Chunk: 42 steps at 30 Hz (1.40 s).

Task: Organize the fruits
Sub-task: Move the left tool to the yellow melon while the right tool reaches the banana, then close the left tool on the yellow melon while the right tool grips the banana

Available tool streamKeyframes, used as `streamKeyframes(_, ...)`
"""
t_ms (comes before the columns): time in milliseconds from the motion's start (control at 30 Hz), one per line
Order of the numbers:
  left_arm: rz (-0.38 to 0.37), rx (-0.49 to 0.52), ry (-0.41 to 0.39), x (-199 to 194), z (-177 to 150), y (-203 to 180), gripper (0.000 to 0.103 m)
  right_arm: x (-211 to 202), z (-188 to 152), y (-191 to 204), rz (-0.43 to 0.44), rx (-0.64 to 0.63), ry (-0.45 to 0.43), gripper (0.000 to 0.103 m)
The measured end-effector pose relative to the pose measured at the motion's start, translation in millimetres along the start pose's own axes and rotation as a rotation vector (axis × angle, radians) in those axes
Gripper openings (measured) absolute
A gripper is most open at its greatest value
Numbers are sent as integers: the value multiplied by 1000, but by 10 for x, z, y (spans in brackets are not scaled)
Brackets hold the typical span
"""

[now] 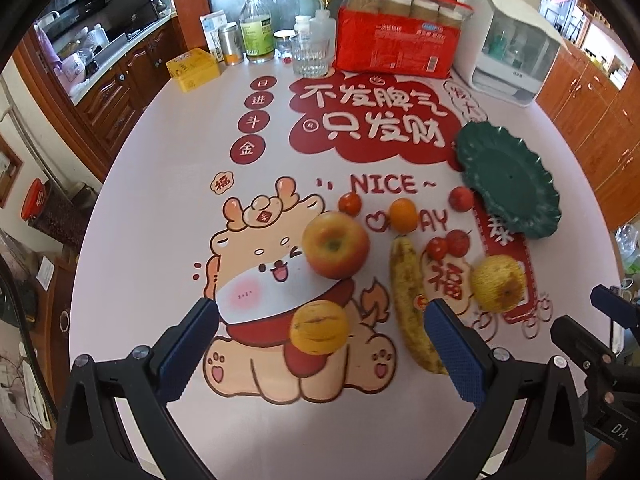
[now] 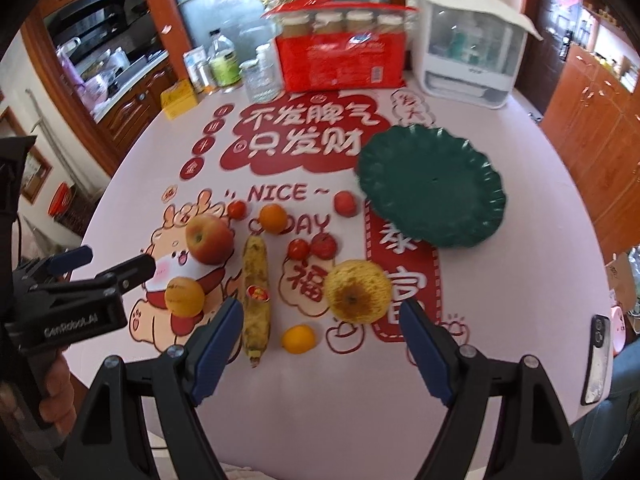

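Fruits lie loose on the printed tablecloth: a red-yellow apple (image 1: 335, 245), a small striped yellow melon (image 1: 319, 327), a spotted banana (image 1: 412, 304), an orange (image 1: 403, 215), a yellow pear (image 1: 498, 283), several small red fruits (image 1: 447, 243), and a lemon (image 2: 299, 339). An empty green scalloped plate (image 2: 432, 186) sits at the right. My left gripper (image 1: 322, 320) is open, with the striped melon lying between its fingers. My right gripper (image 2: 322, 312) is open and empty, above the table before the pear (image 2: 357, 291) and the banana (image 2: 256, 292).
At the table's far edge stand a red pack of paper cups (image 1: 394, 46), a white plastic box (image 1: 516, 44), a glass (image 1: 310, 56), bottles (image 1: 256, 28) and a yellow box (image 1: 193, 68). A phone (image 2: 598, 364) lies at the right edge. Wooden cabinets surround the table.
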<state>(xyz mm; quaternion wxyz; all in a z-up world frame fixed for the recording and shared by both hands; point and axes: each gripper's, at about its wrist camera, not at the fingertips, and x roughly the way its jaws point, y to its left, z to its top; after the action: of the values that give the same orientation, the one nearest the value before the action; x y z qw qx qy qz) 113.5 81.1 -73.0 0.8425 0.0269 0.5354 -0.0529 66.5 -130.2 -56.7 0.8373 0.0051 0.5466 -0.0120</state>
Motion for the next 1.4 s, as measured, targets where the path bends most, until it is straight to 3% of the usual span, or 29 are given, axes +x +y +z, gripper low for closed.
streamKeyframes(267,-29,20,84,470,-187,245,102,472,-176,92,81,-22,96,65)
streamKeyframes(433,-60,-1,149,759,-358,392,101,747,-326,179,145,9,169,63)
streamKeyframes(600,-102,-38,189,963,-406,500,99,901,-315,323,147,-9,165,63)
streamKeyframes(833,-162,-1,192,1116,-358,421,98,1233,-131,519,145,-20,176,62)
streamKeyframes(933,-201,-4,204,1182,-338,383,96,1437,-58,599,123,-41,206,51)
streamKeyframes(1200,-308,-29,229,1282,-305,350,80,1686,-64,732,110,-82,248,40)
streamKeyframes(1400,-351,-20,228,1330,-266,305,65,1700,-61,789,92,-128,220,35)
